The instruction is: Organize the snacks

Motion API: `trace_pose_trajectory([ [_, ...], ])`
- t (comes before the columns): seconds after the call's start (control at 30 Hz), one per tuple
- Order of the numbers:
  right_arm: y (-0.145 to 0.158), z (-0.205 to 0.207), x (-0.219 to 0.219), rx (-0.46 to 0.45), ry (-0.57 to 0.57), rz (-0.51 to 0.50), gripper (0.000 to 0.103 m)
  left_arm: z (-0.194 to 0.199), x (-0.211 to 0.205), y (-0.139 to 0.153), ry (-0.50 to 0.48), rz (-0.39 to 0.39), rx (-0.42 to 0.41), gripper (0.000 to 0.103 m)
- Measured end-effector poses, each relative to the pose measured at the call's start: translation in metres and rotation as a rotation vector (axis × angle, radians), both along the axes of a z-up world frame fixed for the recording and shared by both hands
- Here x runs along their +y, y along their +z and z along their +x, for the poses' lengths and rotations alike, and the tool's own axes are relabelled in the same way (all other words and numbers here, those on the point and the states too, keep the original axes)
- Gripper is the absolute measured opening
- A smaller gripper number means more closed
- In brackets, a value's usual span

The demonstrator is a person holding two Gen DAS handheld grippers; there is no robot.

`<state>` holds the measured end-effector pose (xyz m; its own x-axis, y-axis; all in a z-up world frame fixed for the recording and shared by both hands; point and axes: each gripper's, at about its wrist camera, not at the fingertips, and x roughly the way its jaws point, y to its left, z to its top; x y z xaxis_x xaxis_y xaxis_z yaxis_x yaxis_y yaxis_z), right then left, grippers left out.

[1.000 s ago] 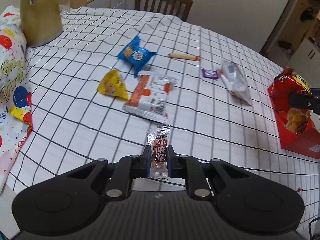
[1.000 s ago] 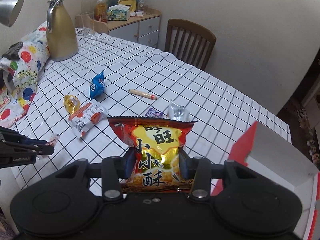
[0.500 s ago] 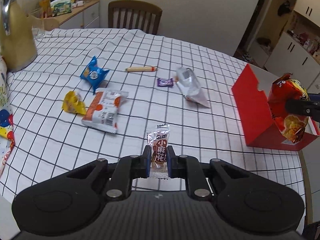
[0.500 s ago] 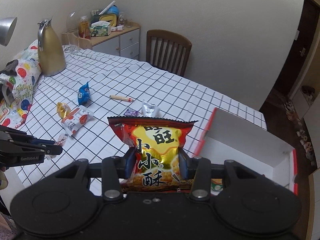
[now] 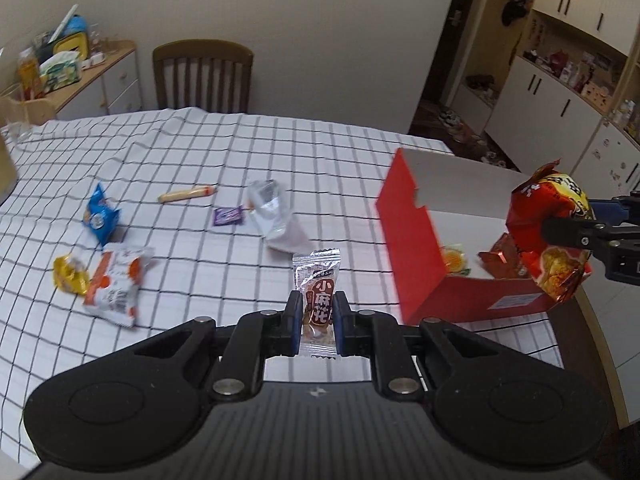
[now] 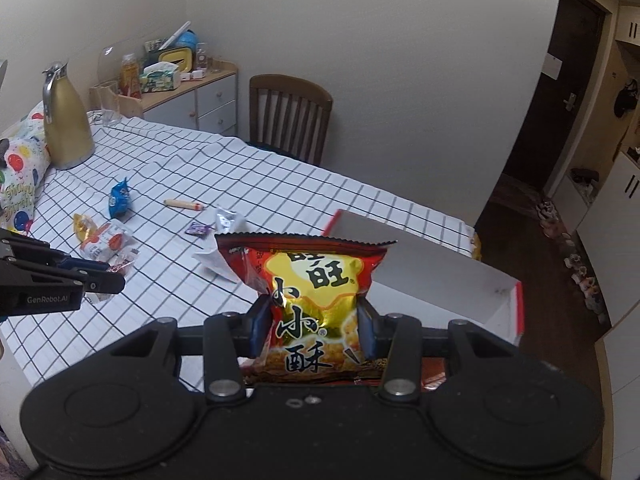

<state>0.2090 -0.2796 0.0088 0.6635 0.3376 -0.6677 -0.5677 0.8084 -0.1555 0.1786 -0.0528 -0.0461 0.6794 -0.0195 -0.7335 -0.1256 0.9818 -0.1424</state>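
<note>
Over the last second both tools have swung away from the scattered snacks toward the red box (image 5: 416, 248) at the bench's right end, which now shows its open white interior. That suggests both held snacks are about to be dropped in, with several more left to collect.

The left tool (image 5: 317, 320) is pinching a small clear-and-brown snack packet (image 5: 318, 300) upright between its fingers, held above the checked bench (image 5: 224, 152) just short of the box's near red wall. The right tool (image 6: 316, 328) is clamped on a puffy red-and-gold crisp bag (image 6: 312, 300), held level over the box's near corner; seen from the left camera, the bag hangs above the box's front edge. Inside the box lie at least two packets, one yellow-orange and one red.

Still on the bench, well apart from the box: a blue packet (image 5: 100, 220), a yellow packet (image 5: 70, 278), a white-and-orange packet (image 5: 116, 284), a sausage stick (image 5: 186, 194), a purple sweet (image 5: 228, 216) and a silver wrapper (image 5: 272, 216).
</note>
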Motion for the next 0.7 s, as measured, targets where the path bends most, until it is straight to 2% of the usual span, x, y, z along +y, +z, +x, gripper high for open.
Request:
trace_pose_trajectory([
  [0.33,-0.004,0.023,-0.046,-0.006,-0.064,-0.002,0.042,0.049,-0.060,0.021,-0.105,0.018,-0.026,0.015],
  [0.7,-0.023,0.054,-0.075,0.021,-0.121,-0.031,0.042,0.121,-0.112,0.020,-0.215,0.021,0.015,0.015],
])
